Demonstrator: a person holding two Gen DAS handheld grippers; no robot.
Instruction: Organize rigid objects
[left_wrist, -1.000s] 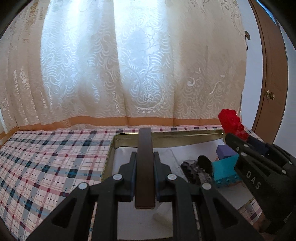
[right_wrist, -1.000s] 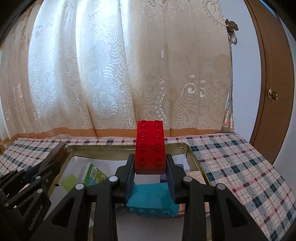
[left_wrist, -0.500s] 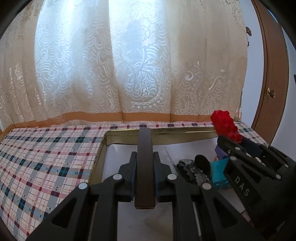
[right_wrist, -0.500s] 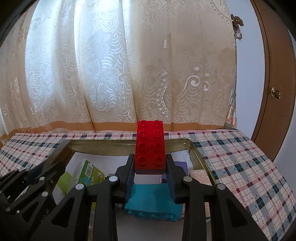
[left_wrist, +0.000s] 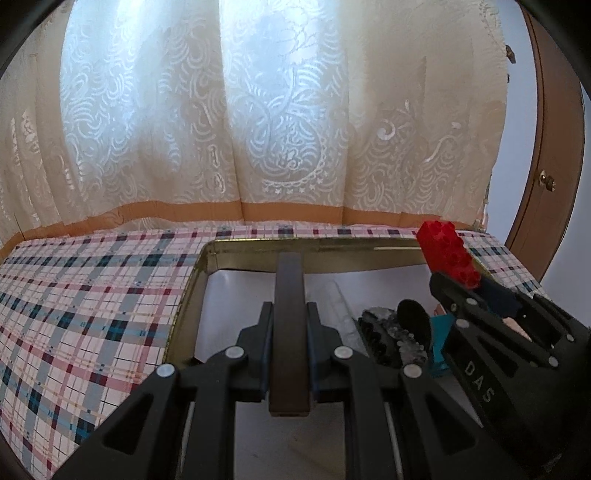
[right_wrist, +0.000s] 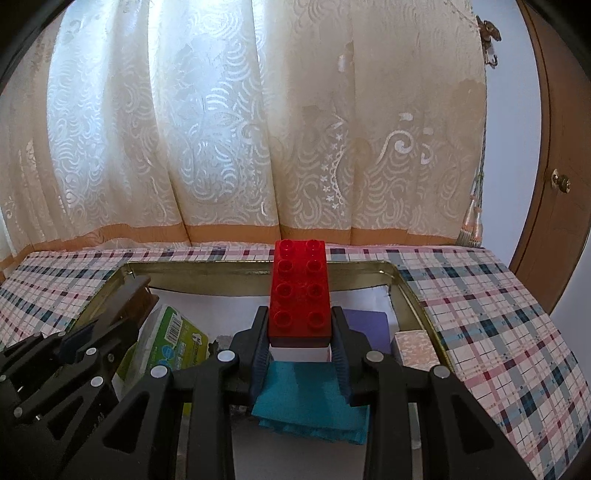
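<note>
Above the gold metal tray (left_wrist: 258, 245), both grippers are held, each clenched on one object. A dark brown flat bar (left_wrist: 290, 325) is gripped by the left gripper (left_wrist: 290, 325), narrow and smooth, its long edge pointing toward the far wall of the tray. A red plastic brick (right_wrist: 300, 291) with eight round studs is grasped at its near end by the right gripper (right_wrist: 300, 332).

Only in the left wrist view, a grey lumpy object with a black round part (left_wrist: 397, 328) is seen inside the tray, on the white paper lining; what it is cannot be told. Only in the right wrist view, a green and white printed packet (right_wrist: 173, 339) is shown inside the tray at its left side, a teal block (right_wrist: 306, 398) under the red brick, a purple flat piece (right_wrist: 369, 326) and a small pale patterned box (right_wrist: 413, 349) by the right wall of the tray.

The tray is placed on a checked cloth (right_wrist: 480, 314), in front of a cream lace curtain (right_wrist: 258, 129).
</note>
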